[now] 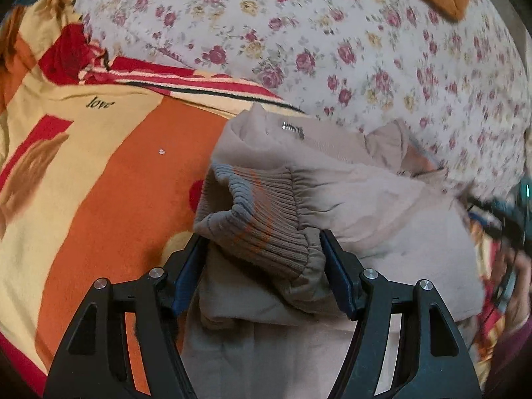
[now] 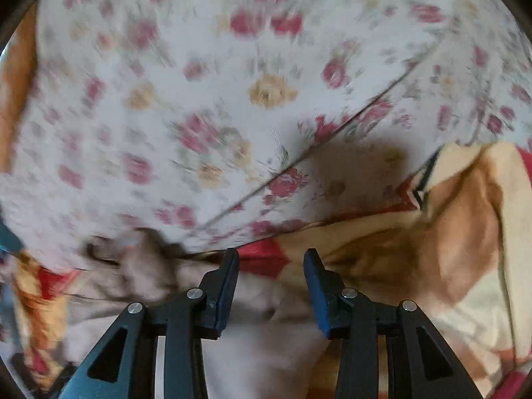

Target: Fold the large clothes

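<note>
Beige jacket (image 1: pixel 382 219) bunched on orange blanket (image 1: pixel 116 183), floral quilt (image 1: pixel 332 50) crowding far edge. Lay sleeve flat before next fold. Left gripper (image 1: pixel 262 259) jaws apart w/ ribbed cuff (image 1: pixel 256 212) between, grip unclear. Right gripper (image 2: pixel 271 277) jaws apart, empty, over jacket edge.

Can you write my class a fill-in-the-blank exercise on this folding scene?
1. The ribbed cuff lies between the ____ claw's fingers.
2. The word printed on the blanket is ____.
3. The sheet bears a ____ pattern.
4. The jacket is ____ in colour.

Missing words: left; love; floral; beige
</note>
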The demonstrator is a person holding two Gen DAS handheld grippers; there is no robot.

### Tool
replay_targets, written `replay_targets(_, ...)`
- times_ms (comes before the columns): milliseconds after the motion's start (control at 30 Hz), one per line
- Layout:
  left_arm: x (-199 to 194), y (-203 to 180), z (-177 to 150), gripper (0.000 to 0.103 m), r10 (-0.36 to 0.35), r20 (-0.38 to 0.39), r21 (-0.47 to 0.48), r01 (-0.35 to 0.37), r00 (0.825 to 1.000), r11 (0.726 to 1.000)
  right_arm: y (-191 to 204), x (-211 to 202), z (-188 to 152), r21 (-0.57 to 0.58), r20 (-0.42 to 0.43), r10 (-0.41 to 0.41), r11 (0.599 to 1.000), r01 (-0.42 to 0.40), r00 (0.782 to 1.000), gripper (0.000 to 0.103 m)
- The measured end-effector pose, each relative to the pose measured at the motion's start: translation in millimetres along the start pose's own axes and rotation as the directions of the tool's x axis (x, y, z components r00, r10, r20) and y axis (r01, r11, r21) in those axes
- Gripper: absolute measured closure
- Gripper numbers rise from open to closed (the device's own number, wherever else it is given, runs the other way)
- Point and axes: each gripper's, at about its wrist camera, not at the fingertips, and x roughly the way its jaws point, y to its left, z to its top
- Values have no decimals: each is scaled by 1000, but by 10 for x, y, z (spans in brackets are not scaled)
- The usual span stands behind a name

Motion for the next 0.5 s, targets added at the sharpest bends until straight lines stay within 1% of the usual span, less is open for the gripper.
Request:
replay_targets(67,-66,23,22,36,-23,14,-28,24,1000,999,-29,-192,-156,-22,-10,37,999,-37,999,41)
replay_targets(133,-121,18,14,36,-19,30,-28,20,999,999,-56,-256,-370,-40,-69,49,998,-52,996,35)
replay_targets(167,-137,6,7,36,-16,32,-26,16,999,1000,-64,-231,-434,-36,-91,56,998,-60,994,35)
replay_targets(200,-147,-5,-6,36,-12,35,-24,13,999,1000,-99,-148,-509,-10,-133,76,997,-78,988,35)
replay_targets(233,-155,-15,-22,36,-9,37,-23,10,999,1000,-150,-31,-548,41,-165,113,993,-108,980,35)
replay_targets(300,-161,-36,-42,36,-4,38,-16,4,999,1000,-209,150,-581,121,-166,185,979,-166,969,35)
replay_targets(333,-154,-39,-40,36,-2,39,-12,3,999,1000,-224,235,-568,155,-152,207,971,-183,966,39)
replay_targets(367,-164,-50,-45,36,-1,42,-3,1,999,1000,-216,282,-548,172,-140,206,968,-181,968,56)
replay_targets(400,-164,-51,-36,36,1,45,4,-1,999,1000,-162,283,-525,147,-137,170,978,-150,976,65)
replay_targets(433,-175,-52,-34,36,2,50,11,-2,999,1000,-65,264,-437,78,-112,115,991,-106,987,79)
replay_targets(467,-180,-51,-25,36,1,53,13,-2,999,1000,-8,231,-359,29,-85,86,996,-84,993,84)
replay_targets(500,-171,-46,-13,36,-1,53,12,1,999,1000,64,180,-274,-22,-49,68,997,-69,996,86)
